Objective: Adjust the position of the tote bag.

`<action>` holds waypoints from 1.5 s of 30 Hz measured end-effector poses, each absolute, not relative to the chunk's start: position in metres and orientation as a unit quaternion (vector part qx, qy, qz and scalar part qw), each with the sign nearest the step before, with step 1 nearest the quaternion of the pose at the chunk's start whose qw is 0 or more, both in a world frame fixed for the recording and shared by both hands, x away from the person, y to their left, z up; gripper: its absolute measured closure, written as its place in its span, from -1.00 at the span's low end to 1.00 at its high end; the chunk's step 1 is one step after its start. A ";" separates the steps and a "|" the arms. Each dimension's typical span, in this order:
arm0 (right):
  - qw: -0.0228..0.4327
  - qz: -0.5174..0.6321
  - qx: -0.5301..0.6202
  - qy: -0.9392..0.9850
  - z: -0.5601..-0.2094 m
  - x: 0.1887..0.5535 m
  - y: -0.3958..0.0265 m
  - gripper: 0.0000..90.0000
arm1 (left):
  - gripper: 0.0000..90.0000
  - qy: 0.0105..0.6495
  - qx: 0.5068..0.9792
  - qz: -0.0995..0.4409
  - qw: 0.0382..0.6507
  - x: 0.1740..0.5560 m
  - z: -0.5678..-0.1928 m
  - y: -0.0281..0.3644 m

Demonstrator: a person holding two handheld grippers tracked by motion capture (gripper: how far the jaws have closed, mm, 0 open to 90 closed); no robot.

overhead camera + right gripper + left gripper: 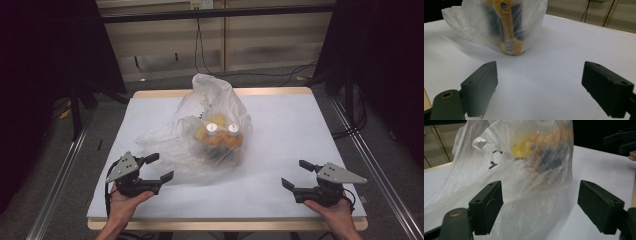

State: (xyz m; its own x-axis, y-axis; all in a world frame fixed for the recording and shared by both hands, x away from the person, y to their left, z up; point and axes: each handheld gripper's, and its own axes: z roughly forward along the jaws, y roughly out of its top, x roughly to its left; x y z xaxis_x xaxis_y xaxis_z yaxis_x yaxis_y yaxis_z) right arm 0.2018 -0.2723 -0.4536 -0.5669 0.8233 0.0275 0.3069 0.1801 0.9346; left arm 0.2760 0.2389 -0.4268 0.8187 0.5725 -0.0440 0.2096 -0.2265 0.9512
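Observation:
A thin see-through plastic bag (210,125) stands at the middle of the white table top (295,125). Inside it are orange and yellow bottles with two white caps (222,128). My left gripper (161,166) is at the bag's near left edge, jaws open. In the left gripper view the bag (524,157) looms close and its loose film lies between the jaws of my left gripper (540,202), with no pad pressing on it. My right gripper (294,173) is open near the front right. It (540,85) holds nothing, and the bag (499,25) is well ahead of it.
Dark curtains hang on both sides. Cables (200,45) trail over the floor behind the table. Metal rails (372,165) run along the table's left and right sides. The table's wooden front edge (225,224) is just under my hands.

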 end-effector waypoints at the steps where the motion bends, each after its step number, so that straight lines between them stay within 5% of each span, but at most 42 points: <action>1: 0.254 0.508 0.390 0.725 -0.454 0.202 -0.272 -0.71 | -0.50 0.255 0.767 0.160 0.567 0.276 -0.427 0.239; 18: 0.246 0.504 0.387 0.732 -0.455 0.204 -0.271 -0.64 | -0.23 0.257 0.764 0.147 0.574 0.320 -0.400 0.222; 45: 0.230 0.506 0.384 0.737 -0.456 0.205 -0.269 -0.65 | -0.30 0.264 0.763 0.138 0.573 0.392 -0.381 0.205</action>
